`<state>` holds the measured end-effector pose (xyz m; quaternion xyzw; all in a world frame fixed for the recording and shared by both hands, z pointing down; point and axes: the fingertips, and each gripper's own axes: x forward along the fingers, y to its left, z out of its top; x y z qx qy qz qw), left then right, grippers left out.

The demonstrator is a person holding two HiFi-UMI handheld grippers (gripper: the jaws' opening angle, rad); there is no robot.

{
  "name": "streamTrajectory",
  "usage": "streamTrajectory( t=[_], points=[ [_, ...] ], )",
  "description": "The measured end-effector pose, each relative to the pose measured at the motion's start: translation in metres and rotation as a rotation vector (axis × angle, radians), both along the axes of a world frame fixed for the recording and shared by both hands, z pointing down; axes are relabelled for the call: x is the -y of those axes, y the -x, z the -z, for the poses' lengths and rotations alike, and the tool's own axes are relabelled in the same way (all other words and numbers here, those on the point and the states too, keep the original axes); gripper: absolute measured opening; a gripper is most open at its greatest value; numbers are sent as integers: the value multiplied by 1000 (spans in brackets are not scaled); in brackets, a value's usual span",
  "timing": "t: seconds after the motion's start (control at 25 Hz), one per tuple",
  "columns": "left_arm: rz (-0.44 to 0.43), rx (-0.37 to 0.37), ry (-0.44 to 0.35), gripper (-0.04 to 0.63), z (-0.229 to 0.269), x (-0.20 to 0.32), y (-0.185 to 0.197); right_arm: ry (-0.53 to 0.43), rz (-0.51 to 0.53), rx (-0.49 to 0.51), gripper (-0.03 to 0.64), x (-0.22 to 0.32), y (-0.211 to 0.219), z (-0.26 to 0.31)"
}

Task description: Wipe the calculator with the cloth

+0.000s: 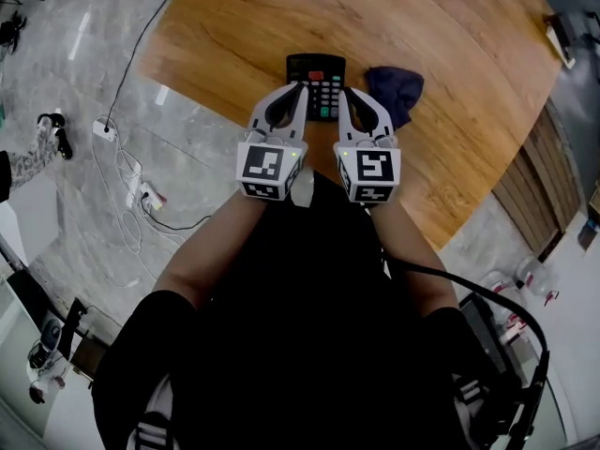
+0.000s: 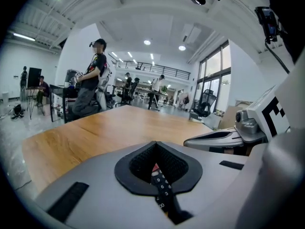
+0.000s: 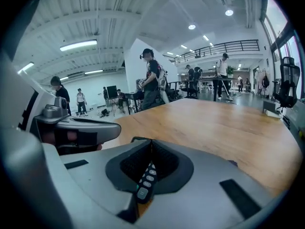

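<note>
The wooden table (image 1: 450, 73) is bearing everything. The left gripper (image 1: 301, 88) and right gripper (image 1: 342, 92), both pressed together on nothing, are flanking the black calculator (image 1: 317, 75) (its keys peeking past each tip). The dark cloth (image 1: 396, 92) is lying crumpled just beside its right edge.

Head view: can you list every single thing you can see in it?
table: one, light brown wood, top of the view.
calculator: one, black, on the table near its edge.
cloth: one, dark blue, crumpled on the table, right of the calculator.
power strip: one, white, on the grey floor at left, among cables.
left gripper: one, grey, jaws together, nothing held, tip over the calculator's left side.
right gripper: one, grey, jaws together, nothing held, tip over the calculator's right side.
person's top: one, black, bottom of the view.
</note>
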<state>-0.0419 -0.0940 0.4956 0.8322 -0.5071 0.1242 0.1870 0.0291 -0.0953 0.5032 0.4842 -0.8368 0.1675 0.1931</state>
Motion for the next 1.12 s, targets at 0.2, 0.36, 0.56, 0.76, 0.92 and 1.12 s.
streamTrajectory(
  t=[0.2,0.36,0.56,0.76,0.92,1.12],
  points=[
    [-42,10,43,6,-34,11,6,38,-31,-59,15,14,7,-31],
    [-52,-17,109,8,-54,16,10,128,-66,-148,15,16,2,-62],
    [-57,-27,201,8,-73,11,21,192,-112,-173,15,11,-12,-83],
    [-68,-32,255,67,-84,3,25,200,-101,-187,15,4,-11,-90],
    [-78,-37,267,84,-86,0,22,195,-97,-197,15,3,-13,-92],
    [-73,-33,282,110,-92,-2,23,194,-96,-184,15,4,-11,-91]
  ],
)
